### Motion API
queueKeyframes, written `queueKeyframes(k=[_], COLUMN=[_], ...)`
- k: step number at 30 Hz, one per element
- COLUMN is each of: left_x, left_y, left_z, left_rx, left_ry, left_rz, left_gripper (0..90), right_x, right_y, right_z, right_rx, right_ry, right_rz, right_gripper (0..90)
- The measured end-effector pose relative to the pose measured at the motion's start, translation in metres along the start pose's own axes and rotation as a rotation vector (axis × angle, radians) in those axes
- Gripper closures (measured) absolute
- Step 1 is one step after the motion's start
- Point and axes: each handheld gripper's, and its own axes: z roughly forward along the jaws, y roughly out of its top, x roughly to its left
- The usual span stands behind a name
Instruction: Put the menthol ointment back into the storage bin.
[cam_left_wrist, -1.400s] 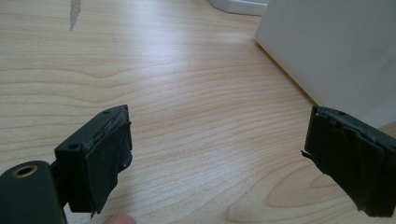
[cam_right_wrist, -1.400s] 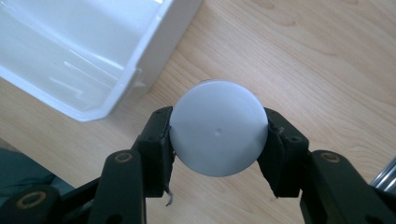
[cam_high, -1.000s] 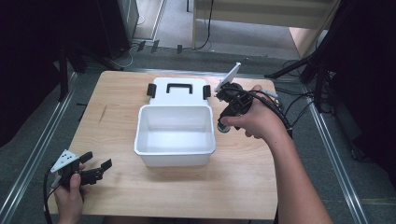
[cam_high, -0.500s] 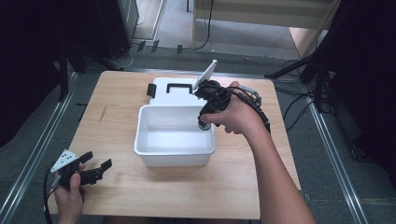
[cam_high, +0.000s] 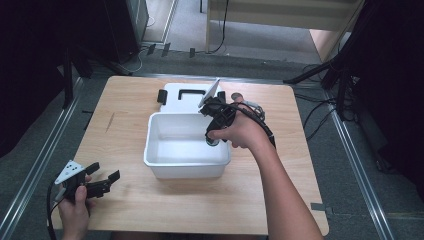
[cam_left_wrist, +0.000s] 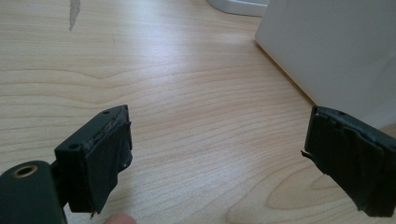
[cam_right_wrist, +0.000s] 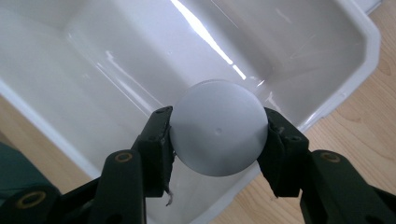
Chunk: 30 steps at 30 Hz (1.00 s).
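Note:
A white plastic bin (cam_high: 170, 161) stands at the middle of the wooden table, its inside bare. My right gripper (cam_high: 213, 142) hangs over the bin's right rim, pointing down, shut on a round white object (cam_right_wrist: 218, 134) that looks like a ball or a cap; its jaws press on both sides of it above the bin's (cam_right_wrist: 140, 60) inside. My left gripper (cam_high: 104, 179) rests near the table's front left corner, open, with nothing between its fingers. In the left gripper view (cam_left_wrist: 219, 154) the bin's white wall (cam_left_wrist: 336, 51) stands just ahead on the right.
The bin's white lid (cam_high: 175, 102), with a black handle and black clips, lies flat on the table behind the bin. A dark stand and cables sit on the floor to the right of the table. Bare wood (cam_high: 120, 125) lies left of the bin.
My right gripper has carried the round white object leftward and toward me, from beside the bin's right side to over its right rim. The left gripper has stayed put.

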Motion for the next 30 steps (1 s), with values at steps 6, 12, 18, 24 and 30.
queueKeyframes(k=[6,12,18,24,30], left_x=[0.0,-0.001,0.0,0.0,0.0], left_y=[0.0,0.0,0.0,0.0,0.0], left_z=[0.0,0.0,0.0,0.0,0.0], left_rx=[-0.002,-0.001,0.001,0.001,0.004], left_ry=[0.0,0.003,0.002,0.003,0.003], left_rz=[0.001,0.0,0.003,0.002,0.003], left_gripper=[8.4,8.4,8.4,8.4,8.4], right_x=[-0.001,0.001,0.005,0.006,0.01], right_y=[-0.003,-0.004,-0.002,0.001,0.005], right_z=[0.024,0.038,0.055,0.061,0.072], right_rx=[0.011,0.021,0.045,0.039,0.06], right_ry=[-0.017,-0.045,-0.064,-0.09,-0.093], right_rz=[-0.036,-0.071,-0.095,-0.102,-0.128], right_gripper=[51.1,51.1,51.1,51.1,51.1])
